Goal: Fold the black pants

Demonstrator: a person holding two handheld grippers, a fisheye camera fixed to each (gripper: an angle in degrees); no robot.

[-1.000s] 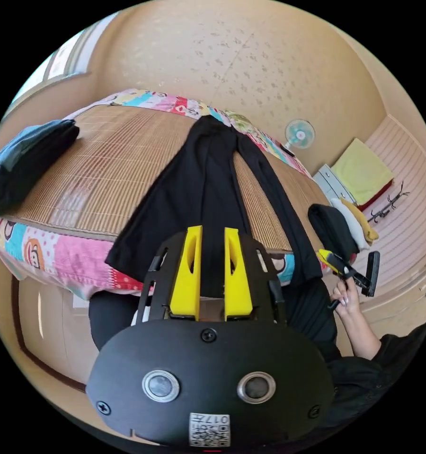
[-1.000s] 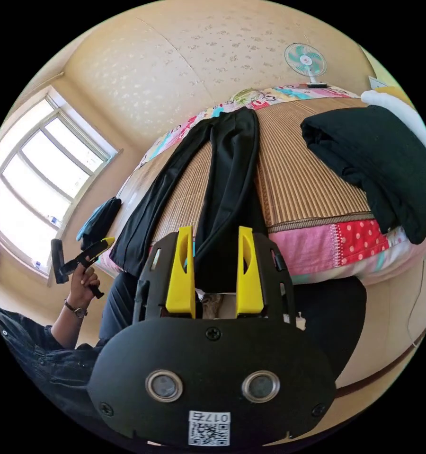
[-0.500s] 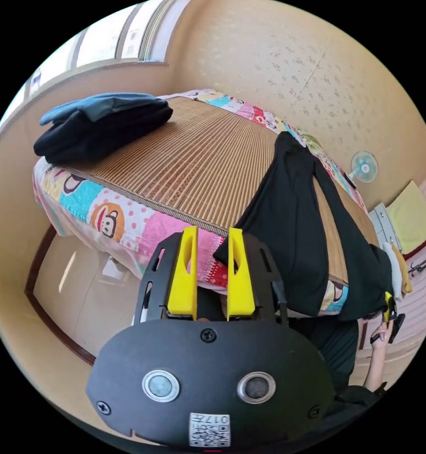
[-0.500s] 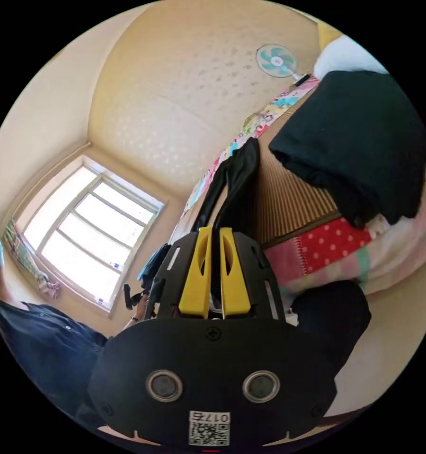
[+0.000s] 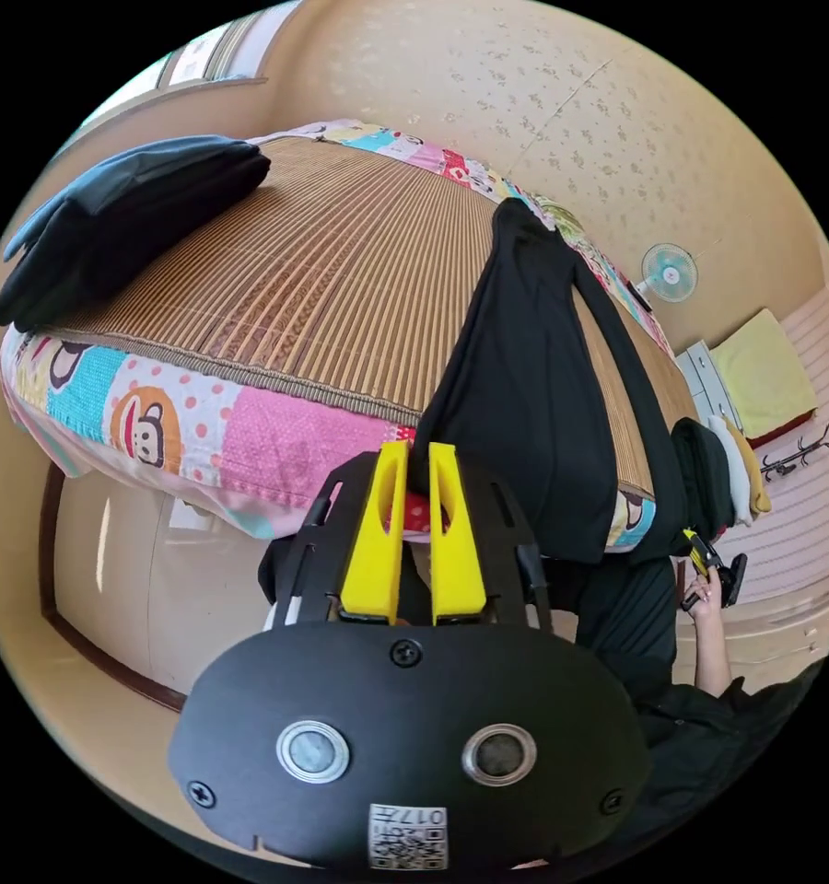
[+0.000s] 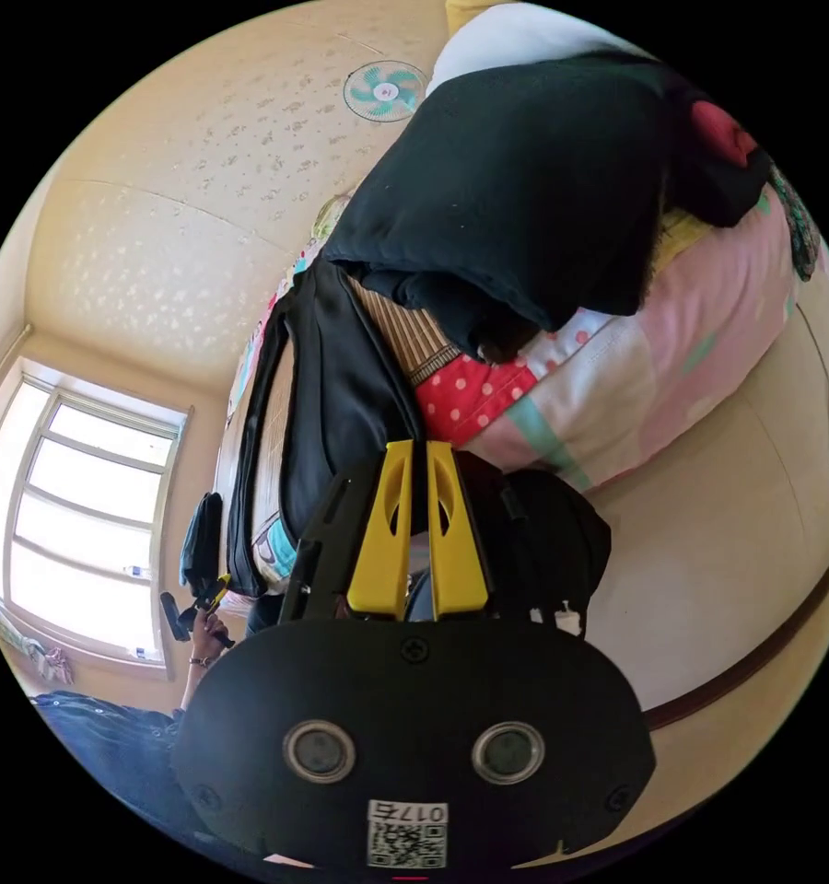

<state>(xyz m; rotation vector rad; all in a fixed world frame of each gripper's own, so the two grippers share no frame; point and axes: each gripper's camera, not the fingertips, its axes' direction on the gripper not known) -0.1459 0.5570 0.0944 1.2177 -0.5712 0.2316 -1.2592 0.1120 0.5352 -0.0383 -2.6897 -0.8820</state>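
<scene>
The black pants [image 5: 534,368] lie lengthwise on the bed's bamboo mat [image 5: 322,267], legs spread toward the near edge and their ends hanging over it. My left gripper [image 5: 414,453] is shut on the corner of the wider leg's end. In the right gripper view, the pants [image 6: 341,396] run away along the mat, and my right gripper [image 6: 413,451] is shut on the other leg's end below the mattress edge. Each gripper appears small in the other's view, held in a hand: the right gripper [image 5: 709,564] and the left gripper [image 6: 193,603].
A folded dark pile [image 5: 129,212] lies on the mat's left corner and another black pile [image 6: 543,184] on the right corner. The patchwork mattress side [image 5: 203,433] faces me. A fan [image 5: 670,273] stands by the far wall. A window [image 6: 74,516] is at the left.
Both grippers were open in front of the hanging leg ends; they dropped to the bed's edge and shut on the cloth, the right one first. Both cameras swung outward.
</scene>
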